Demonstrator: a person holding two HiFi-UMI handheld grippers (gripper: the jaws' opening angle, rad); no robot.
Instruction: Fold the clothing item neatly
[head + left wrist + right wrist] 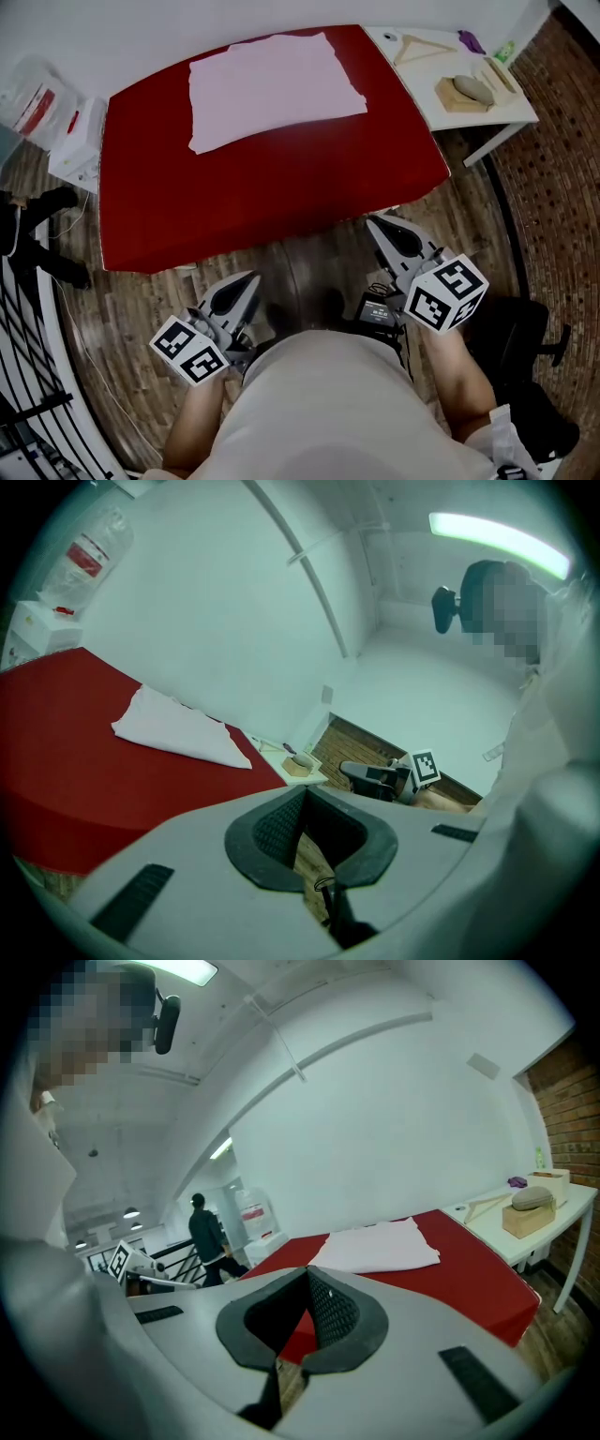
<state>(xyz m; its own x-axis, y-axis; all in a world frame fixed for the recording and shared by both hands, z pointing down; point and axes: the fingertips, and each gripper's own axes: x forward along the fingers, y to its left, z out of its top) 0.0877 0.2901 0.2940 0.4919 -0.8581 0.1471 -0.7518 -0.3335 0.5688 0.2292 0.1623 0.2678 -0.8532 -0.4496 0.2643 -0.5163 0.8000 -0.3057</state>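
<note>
A pale pink folded garment [272,86] lies flat on the far half of the red table [281,187]. It also shows in the left gripper view as a garment [178,731] and in the right gripper view as a garment [380,1246]. My left gripper [251,278] is shut and empty, held over the wooden floor short of the table's near edge. My right gripper [375,225] is shut and empty too, its tips close to the table's near right edge. Both hang well apart from the garment.
A white side table [469,84] at the right carries a wooden hanger [422,47], a block with a stone-like lump [466,92] and small items. White boxes [80,141] stand left of the red table. A black railing [28,356] runs at the left. A person [208,1232] stands far off.
</note>
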